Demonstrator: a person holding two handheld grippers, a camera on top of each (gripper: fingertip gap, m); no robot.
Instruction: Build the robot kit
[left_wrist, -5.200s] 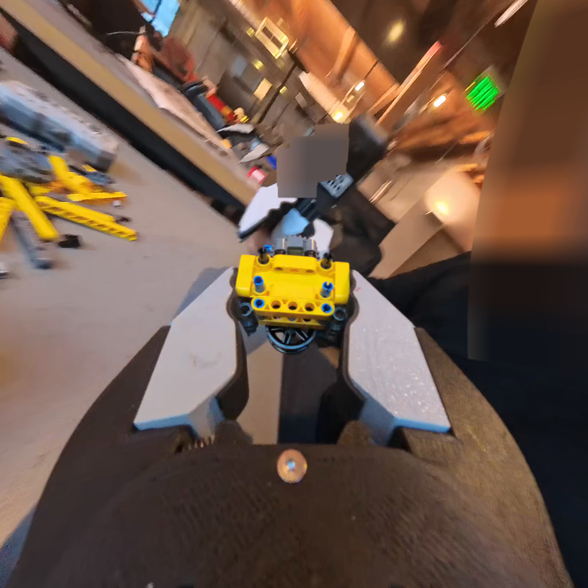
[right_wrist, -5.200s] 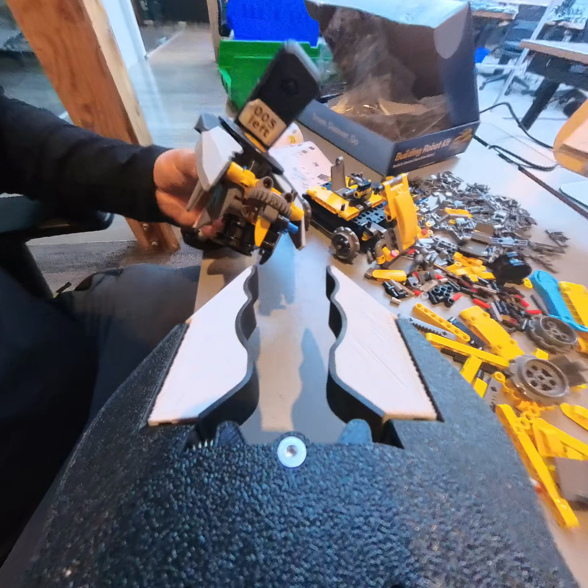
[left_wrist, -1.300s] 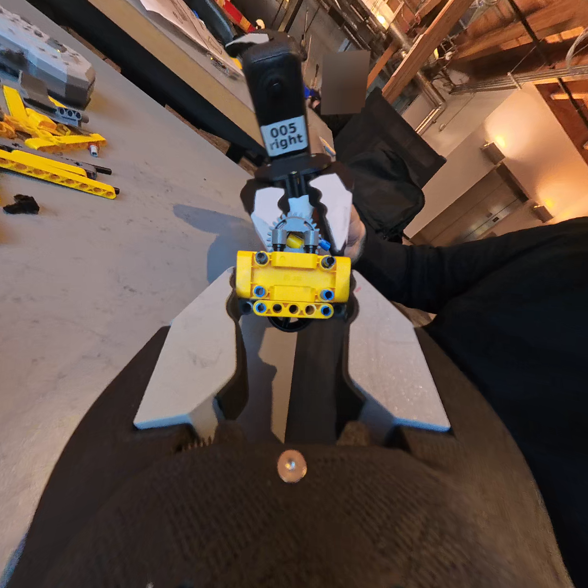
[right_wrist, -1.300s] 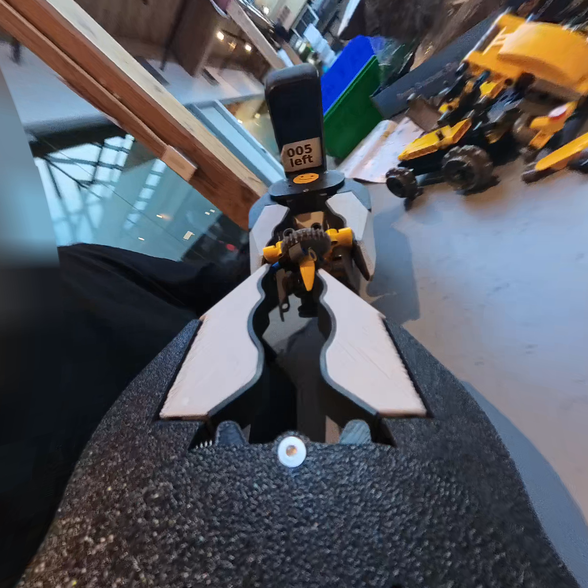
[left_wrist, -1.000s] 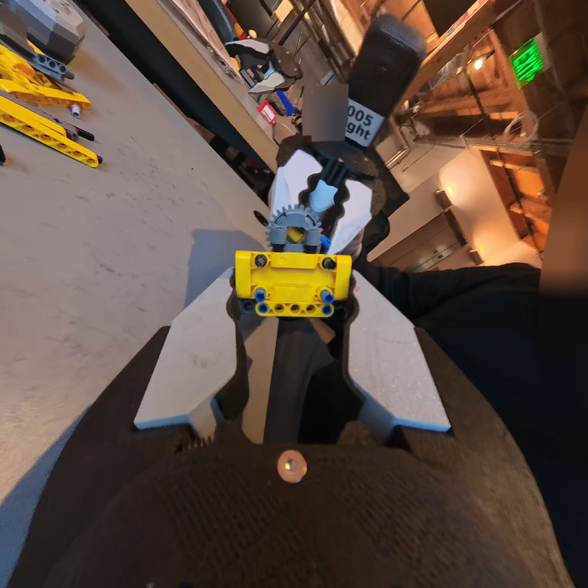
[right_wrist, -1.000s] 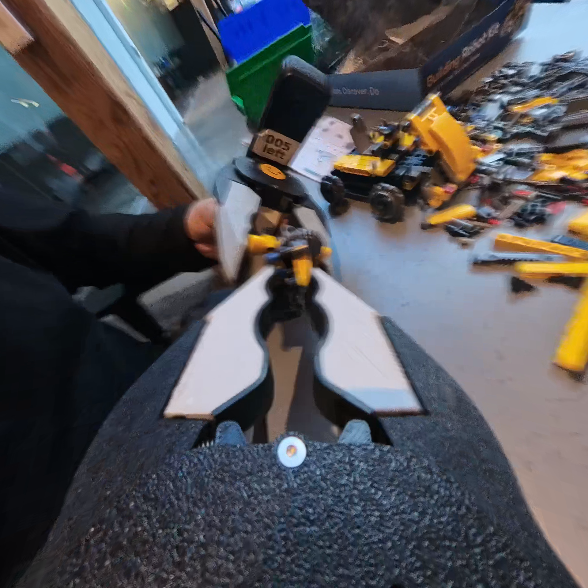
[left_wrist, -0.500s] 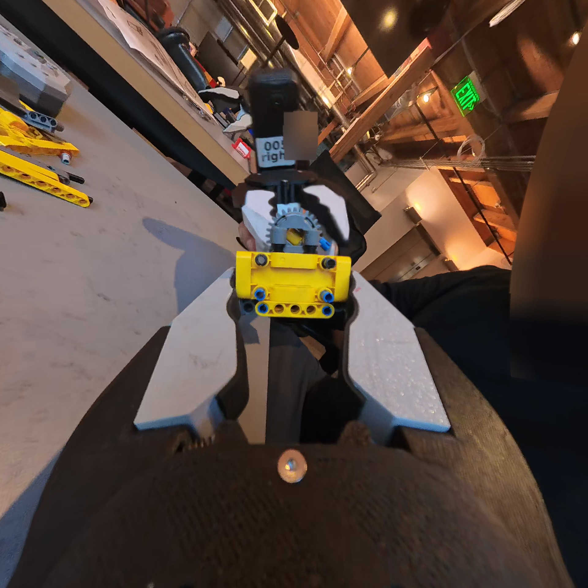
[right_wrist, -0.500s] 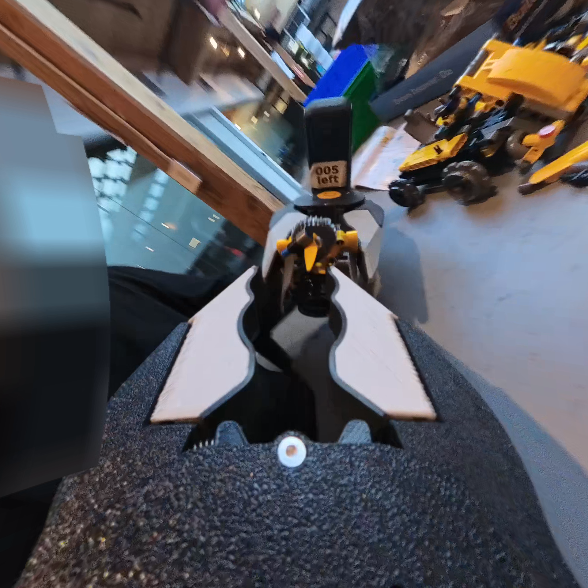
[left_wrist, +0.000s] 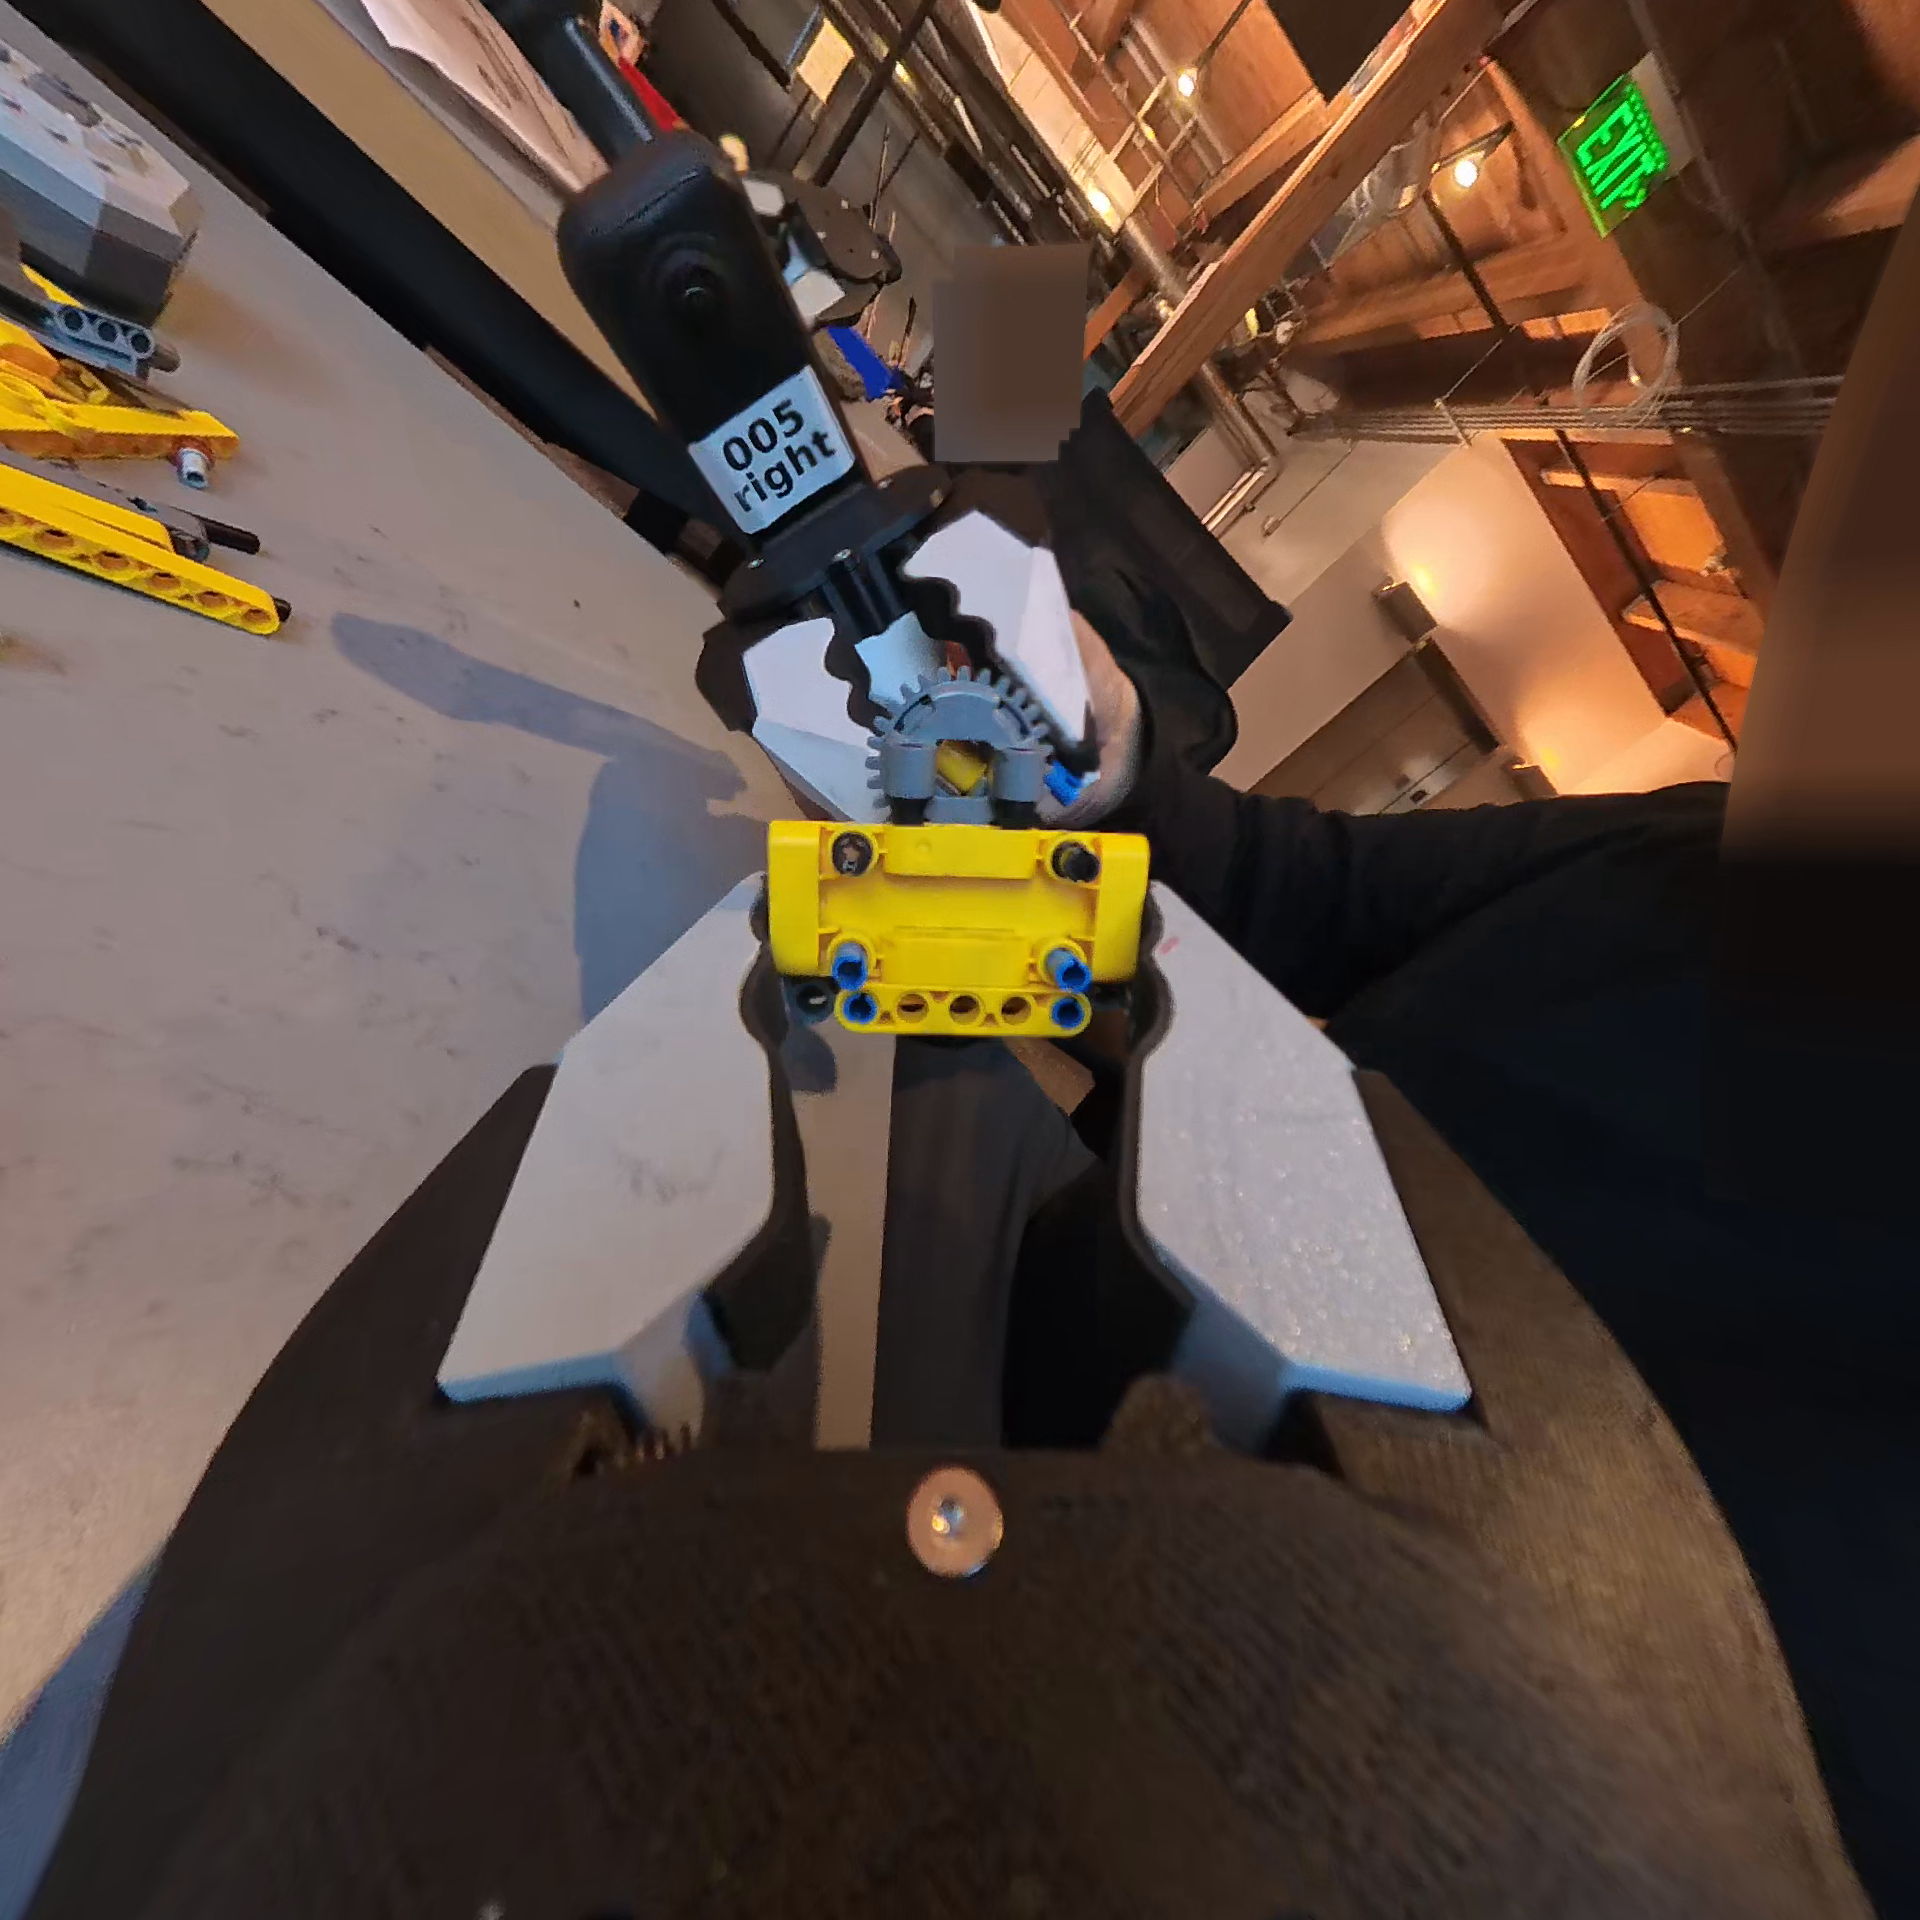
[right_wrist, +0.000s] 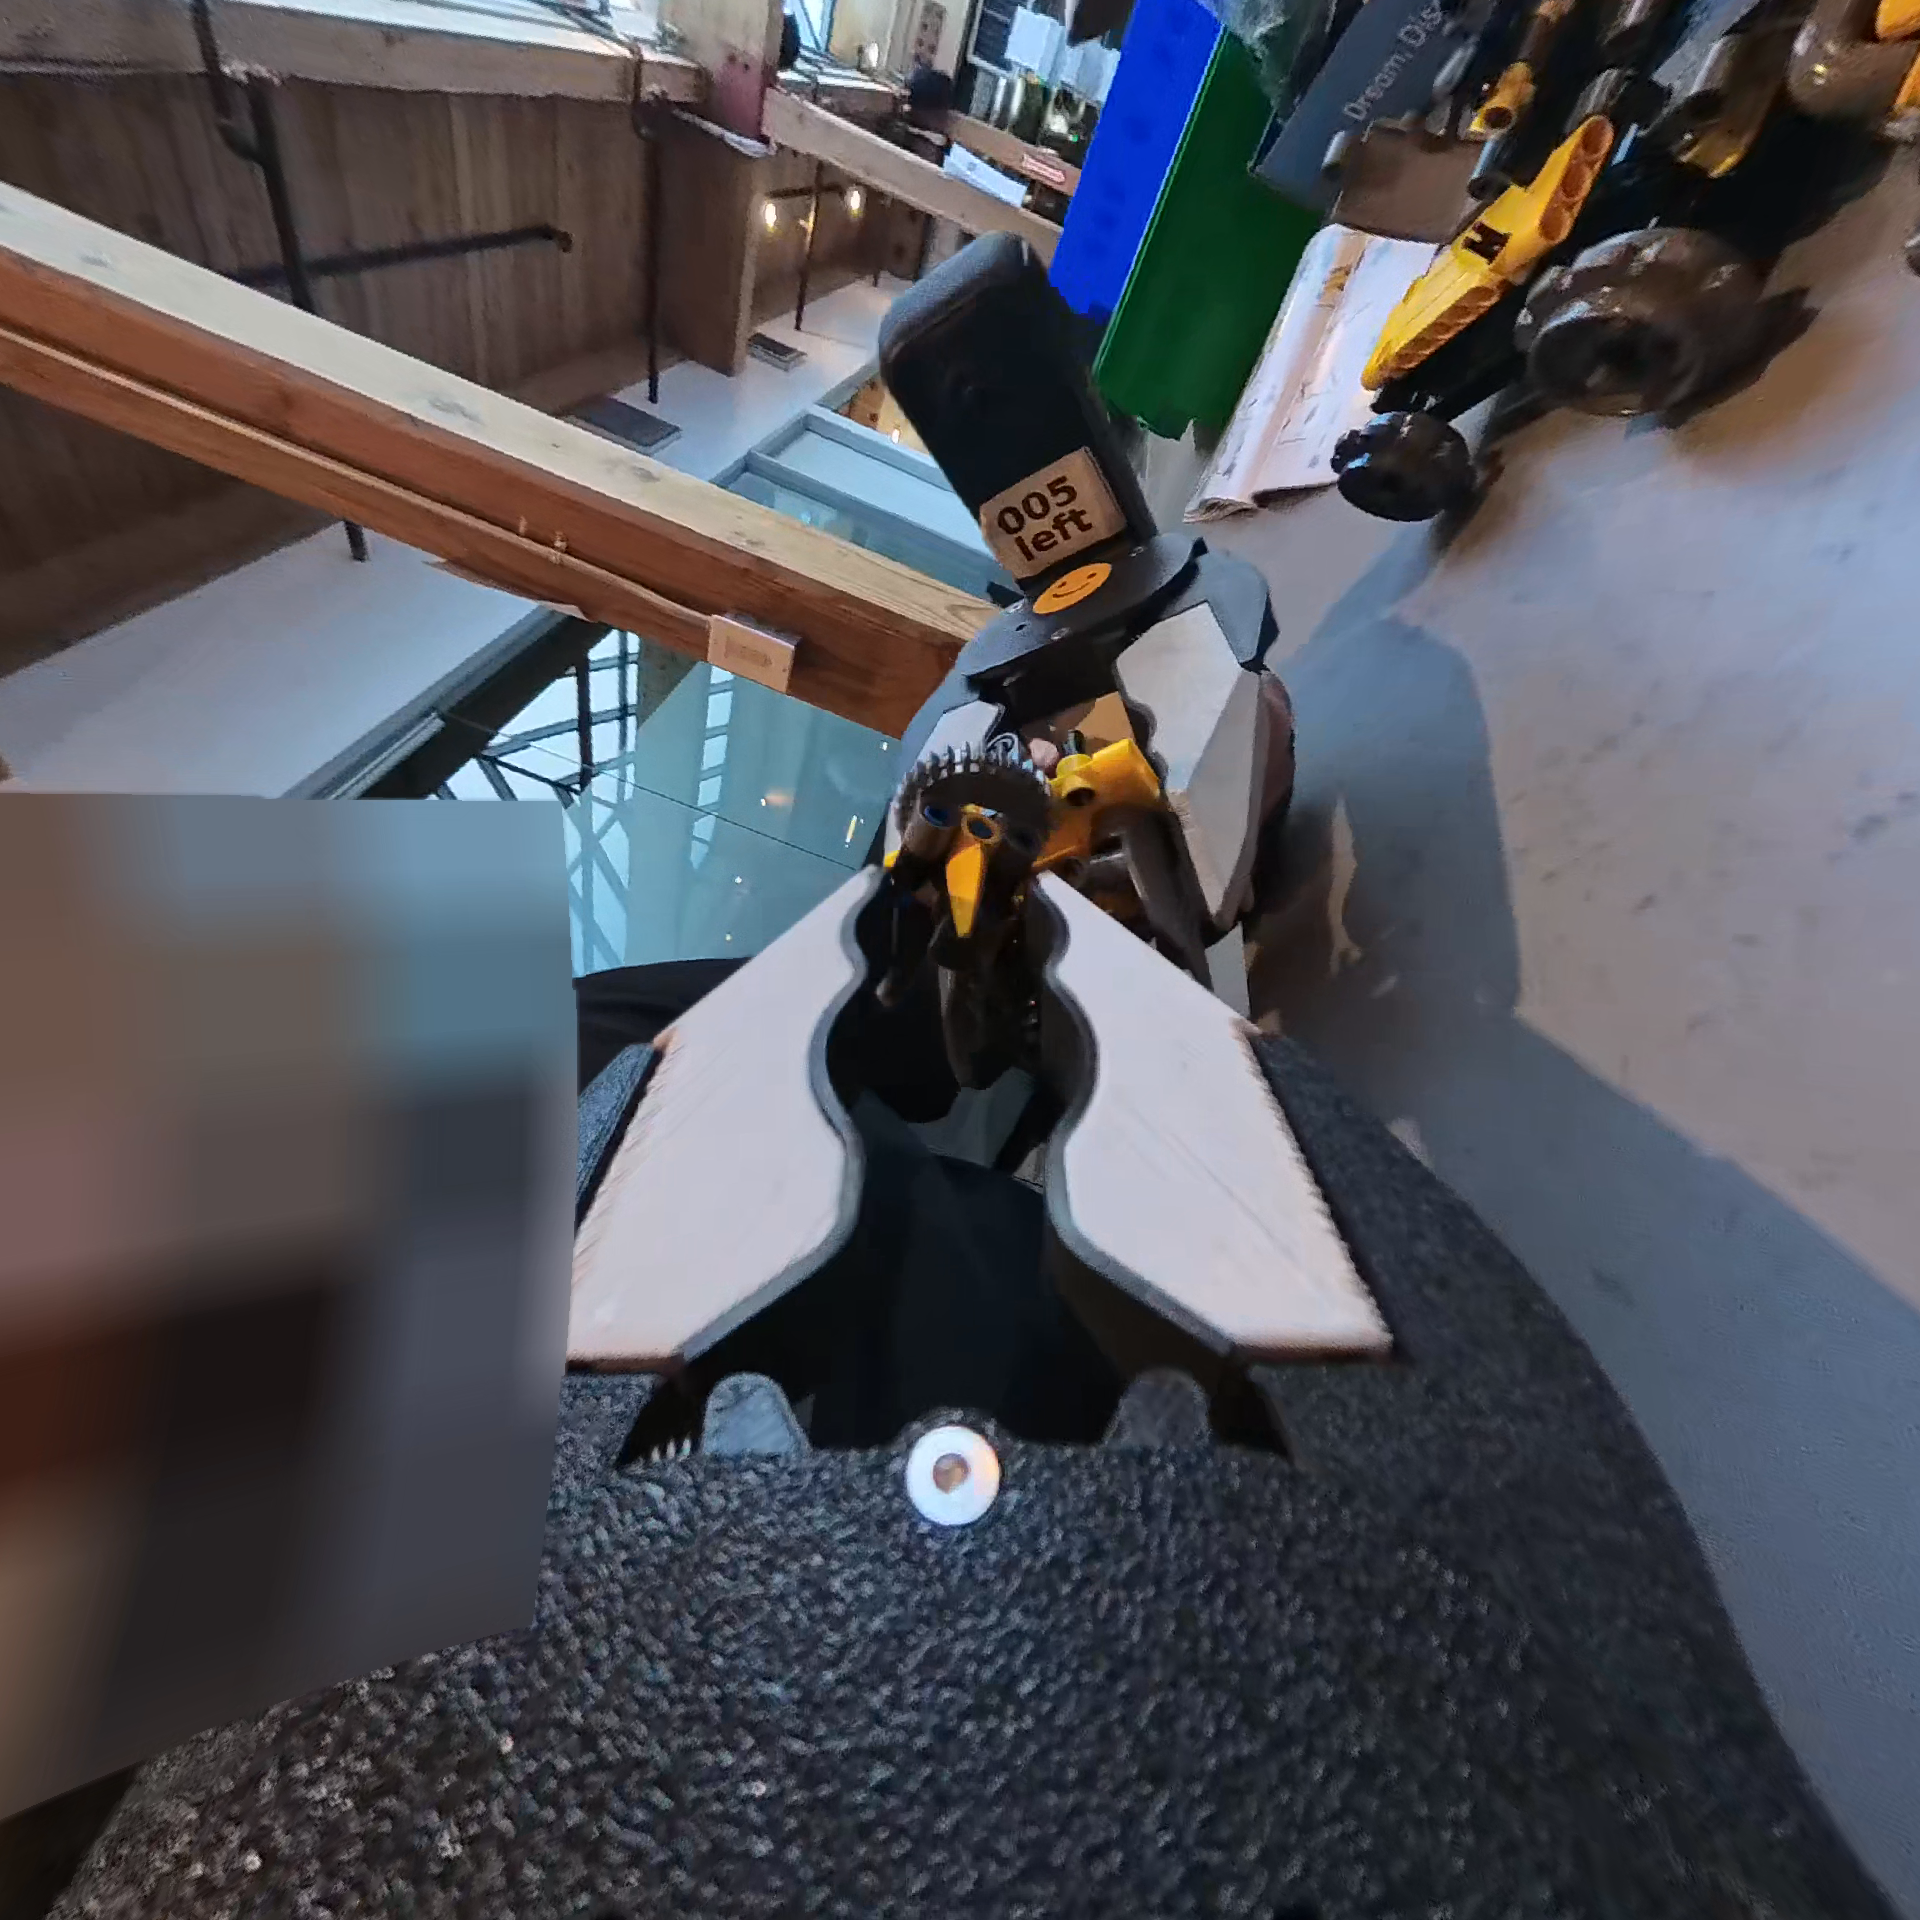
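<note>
Yellow plastic filled the left claw: its two fingers were clamped on the sides of a brick assembly, held in the air off the near edge of the grey worktop. On the assembly's far end sat a grey gear. The right claw faced it head-on, its tips flanking the gear end (whether they pinched it I cannot tell). Far left on the worktop lay yellow beams. From the right wrist view, a yellow and black vehicle stood far right, beside blue and green bins.
</note>
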